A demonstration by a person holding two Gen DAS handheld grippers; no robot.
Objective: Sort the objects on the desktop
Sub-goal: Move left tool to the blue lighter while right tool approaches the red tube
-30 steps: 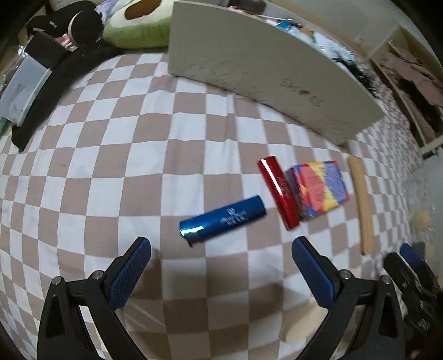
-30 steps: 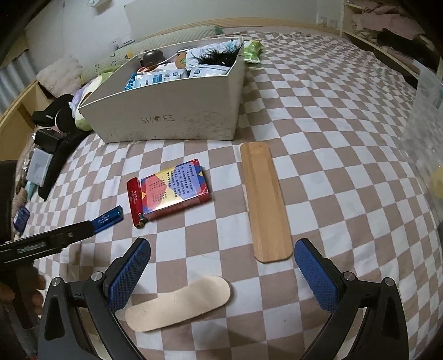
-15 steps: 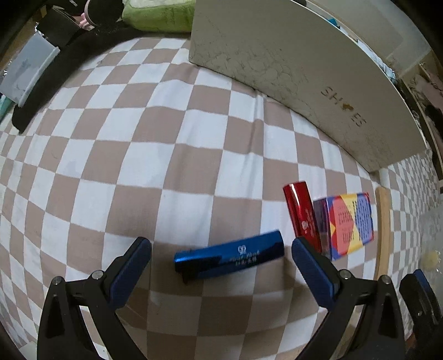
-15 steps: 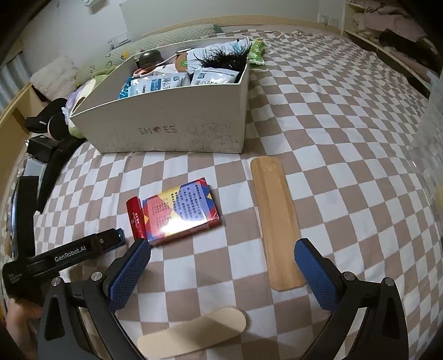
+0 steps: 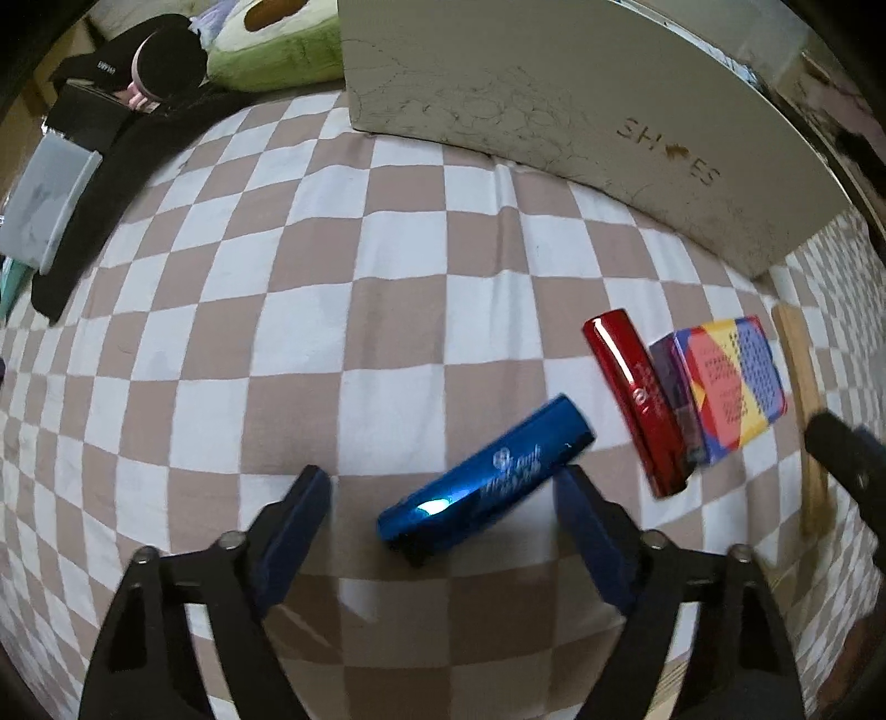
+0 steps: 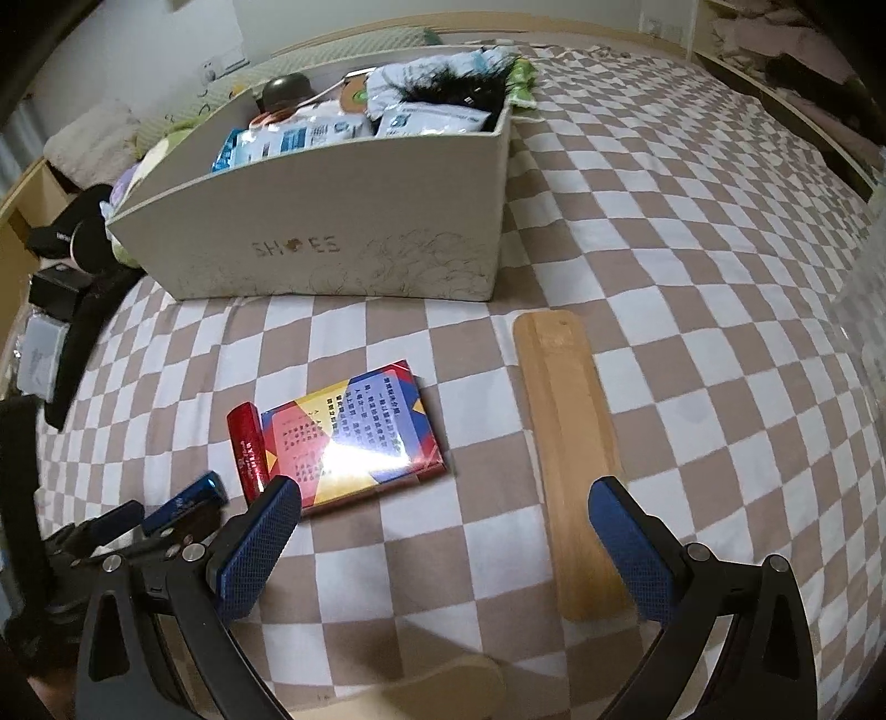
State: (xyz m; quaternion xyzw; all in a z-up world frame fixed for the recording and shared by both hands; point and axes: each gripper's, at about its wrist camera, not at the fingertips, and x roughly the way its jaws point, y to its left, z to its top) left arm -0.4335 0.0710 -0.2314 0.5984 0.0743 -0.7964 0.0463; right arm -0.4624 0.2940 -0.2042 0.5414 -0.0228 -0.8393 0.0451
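Observation:
A shiny blue tube (image 5: 487, 482) lies slanted on the checked cloth between the fingers of my left gripper (image 5: 443, 476). The jaws are closing on it: the right pad (image 5: 581, 515) touches its side, the left pad (image 5: 299, 515) stands apart. A red tube (image 5: 637, 404) and a colourful box (image 5: 731, 382) lie just to the right. In the right wrist view my right gripper (image 6: 443, 487) is open and holds nothing. Its left finger is by the colourful box (image 6: 354, 437) and its right finger is over a long wooden strip (image 6: 570, 443).
A beige shoe box (image 6: 332, 243) full of packets stands behind the objects. A tan oval piece (image 6: 443, 687) lies at the bottom edge. Black bags and a grey case (image 5: 44, 199) lie at the far left, by a green cushion (image 5: 277, 50).
The left jaws have narrowed from wide open to close around the blue tube, which now lies more slanted. The right gripper has moved forward over the wooden strip, and the oval piece has slid toward the bottom edge.

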